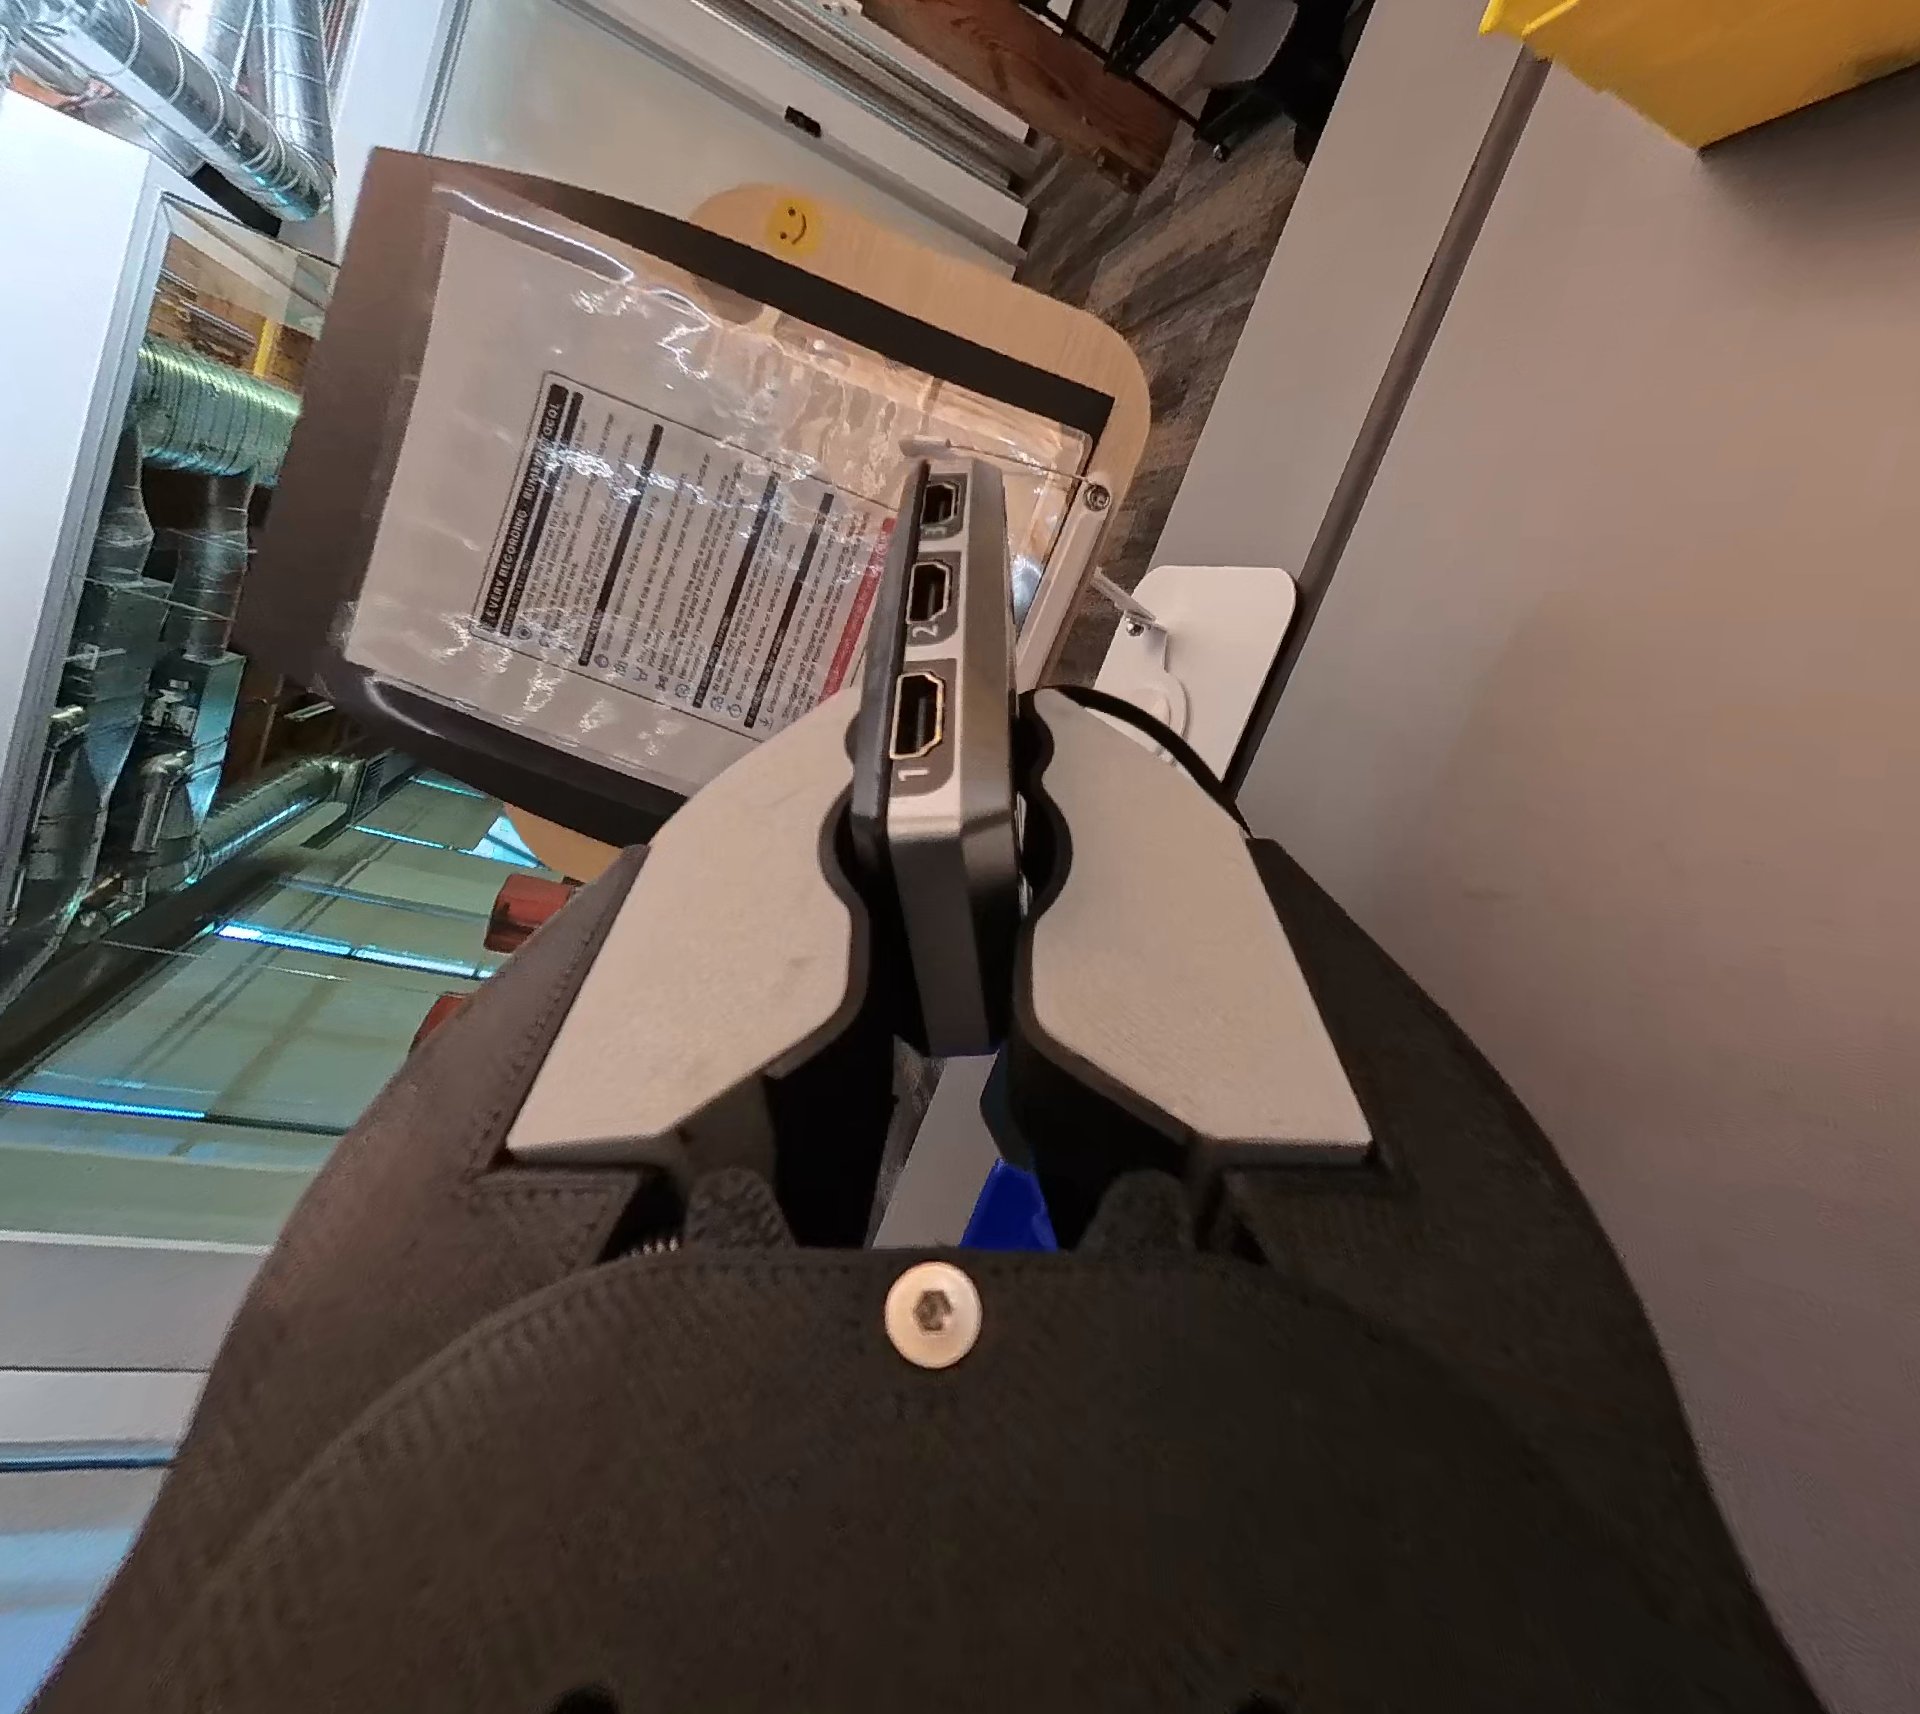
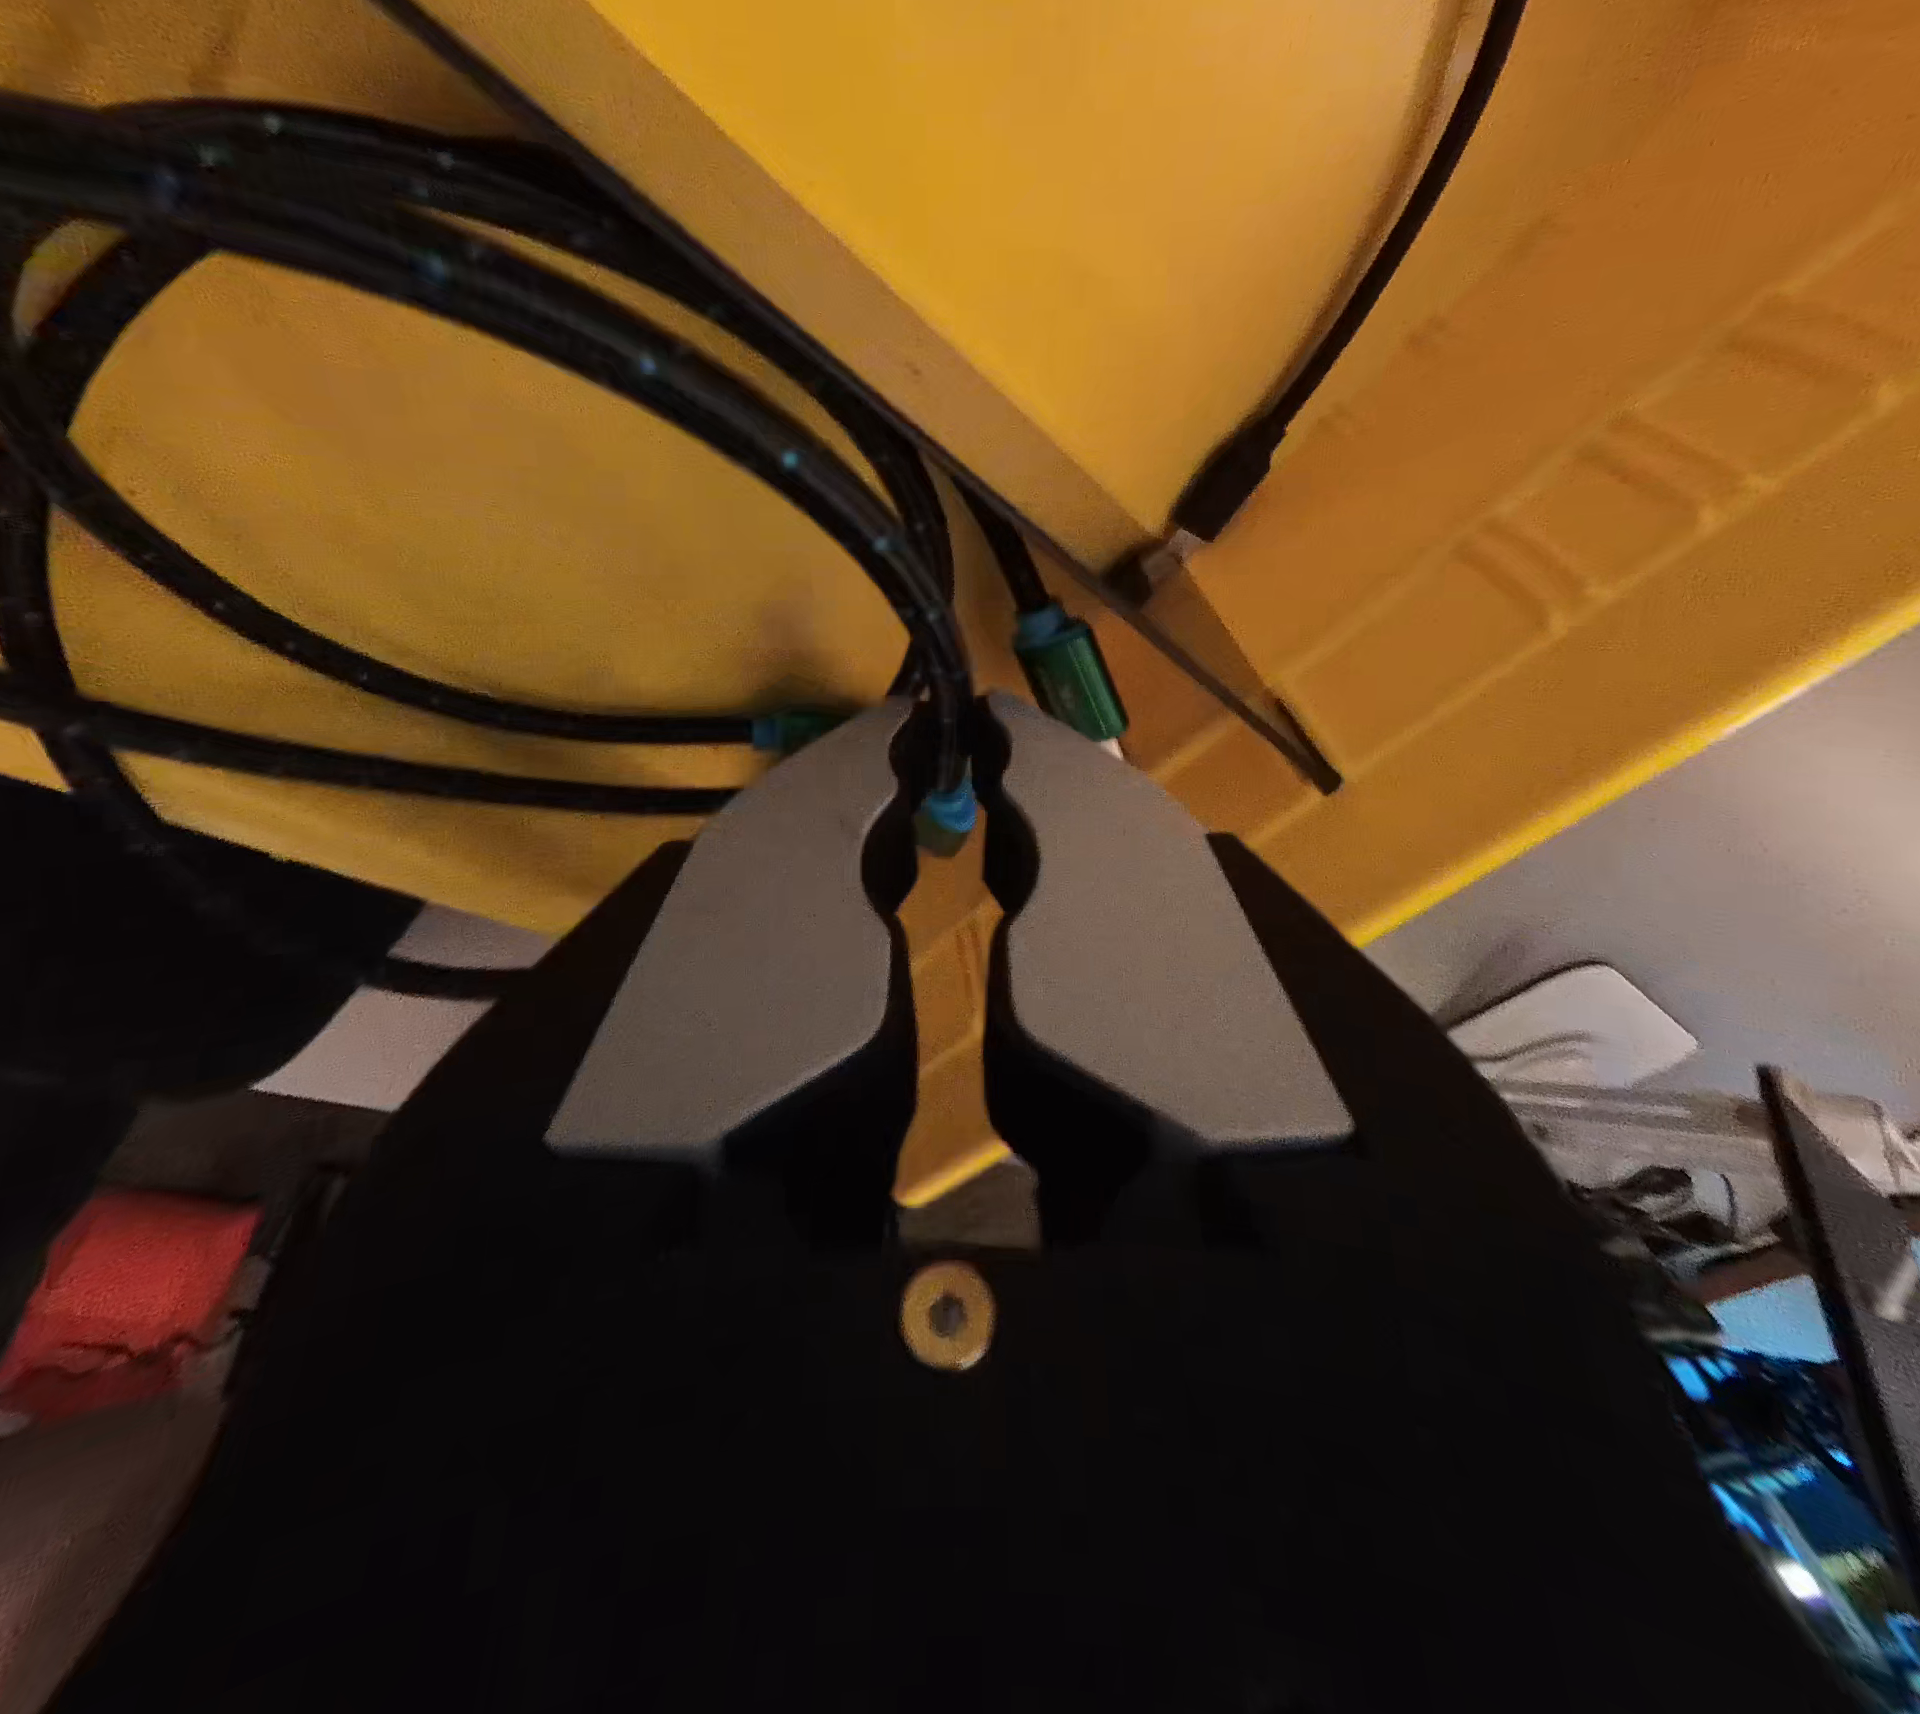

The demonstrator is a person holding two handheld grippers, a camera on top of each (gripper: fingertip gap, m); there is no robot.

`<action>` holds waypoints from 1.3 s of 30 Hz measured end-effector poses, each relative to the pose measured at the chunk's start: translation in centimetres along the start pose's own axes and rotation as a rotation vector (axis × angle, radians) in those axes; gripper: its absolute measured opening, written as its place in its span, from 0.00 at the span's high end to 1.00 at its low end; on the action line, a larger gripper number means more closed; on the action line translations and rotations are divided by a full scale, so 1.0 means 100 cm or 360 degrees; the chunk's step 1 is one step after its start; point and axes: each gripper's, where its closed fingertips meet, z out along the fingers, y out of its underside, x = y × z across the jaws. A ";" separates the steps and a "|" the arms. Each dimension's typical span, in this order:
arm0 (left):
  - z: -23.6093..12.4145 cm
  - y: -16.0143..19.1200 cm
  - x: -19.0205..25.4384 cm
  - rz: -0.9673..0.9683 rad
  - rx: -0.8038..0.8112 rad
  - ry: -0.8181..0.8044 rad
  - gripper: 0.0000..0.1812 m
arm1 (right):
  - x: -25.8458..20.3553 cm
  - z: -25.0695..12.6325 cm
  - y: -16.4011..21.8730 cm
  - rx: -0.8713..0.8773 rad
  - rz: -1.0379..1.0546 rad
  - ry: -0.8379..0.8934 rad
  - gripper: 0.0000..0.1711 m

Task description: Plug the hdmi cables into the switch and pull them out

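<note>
Between the left gripper (image 1: 940,817) fingers the HDMI switch (image 1: 945,771) sits clamped edge-on, lifted off the grey table (image 1: 1621,729), its row of three ports (image 1: 916,714) facing the camera and all empty; jaws narrow, closed on the switch body near its near end; grip looks square, no visible tilt in the pads. Over the yellow bin (image 2: 1039,158) the right gripper (image 2: 943,817) reaches into a coil of black braided HDMI cables (image 2: 436,282); jaws nearly together, with a cable and its teal-collared plug end (image 2: 948,817) lying in the gap; whether the pads actually bear on it I cannot tell, view blurred by motion. A second plug, green-shelled (image 2: 1070,672), lies just beside the right fingertip; a third teal end (image 2: 790,729) shows at the left fingertip. Step in hand, as I judge it: picking one cable from the bin, first plug-in not yet done. To do it well: grip the rigid plug shell, not the soft cord behind the collar, so the tip does not swing; take one cable only, since strands crowd the gap; lift slowly to free it from the coil; keep the switch steady with the nearest port presented; match plug orientation to the port's bevel before pushing.
</note>
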 end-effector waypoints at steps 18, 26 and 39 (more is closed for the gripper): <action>-0.030 -0.039 0.013 -0.0333 0.0470 0.0452 0.88 | -0.123 -0.259 -0.093 0.2220 -0.0645 0.0519 0.63; -0.067 -0.068 0.040 -0.0216 0.0774 0.0769 0.88 | -0.255 -0.277 -0.161 0.2348 -0.1379 0.0726 0.72; -0.065 -0.067 0.000 -0.0435 0.0758 0.0425 0.82 | -0.203 -0.276 -0.149 0.2213 -0.1110 0.0914 0.87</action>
